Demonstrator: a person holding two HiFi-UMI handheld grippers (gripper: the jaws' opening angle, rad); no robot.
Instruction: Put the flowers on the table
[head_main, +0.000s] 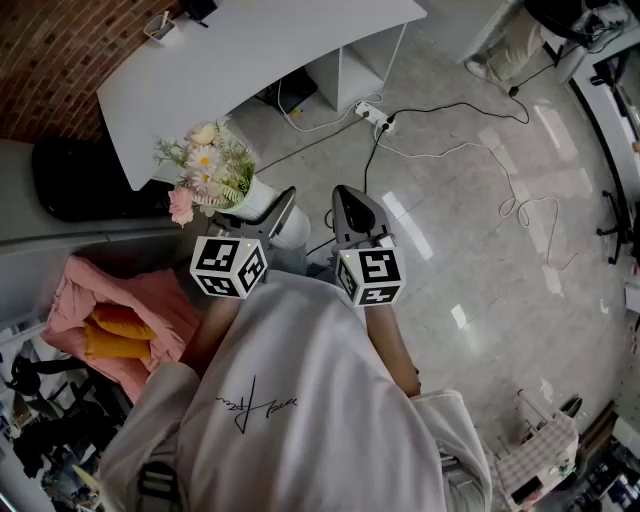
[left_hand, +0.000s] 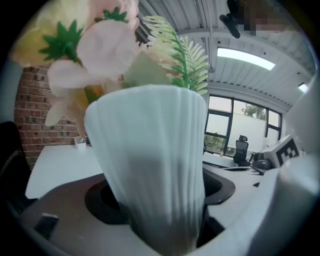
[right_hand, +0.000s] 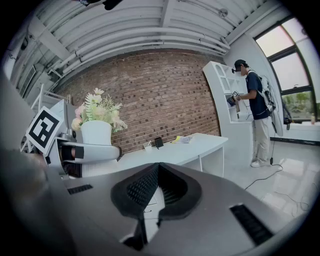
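The pale tiled floor (head_main: 480, 250) takes up most of the head view. Across it stands the long white bench (head_main: 250, 60) in front of a brick wall (right_hand: 165, 90). The person stands well apart from the bench, so the step in hand looks like the carry. The ribbed white vase (left_hand: 155, 160) is up in the air, clamped low on its body between the widely spread jaws of the left gripper (head_main: 268, 212). The flowers (head_main: 205, 170) lean toward the bench side, which makes the load top-heavy. It would pay to keep the vase upright while walking and bring it over a bare stretch of bench, well in from the edge. The base should go down flat, and the jaws should part only once the bench bears the weight. The right gripper (head_main: 348, 205) is beside it with its jaws pressed together on nothing. It is free to steady the vase if it tips. Cables (head_main: 450, 150) and a power strip (head_main: 372, 113) lie on the floor near the bench, so mind the feet there. A small cup (right_hand: 147, 146) stands at the bench's far end, so set the vase down clear of it.
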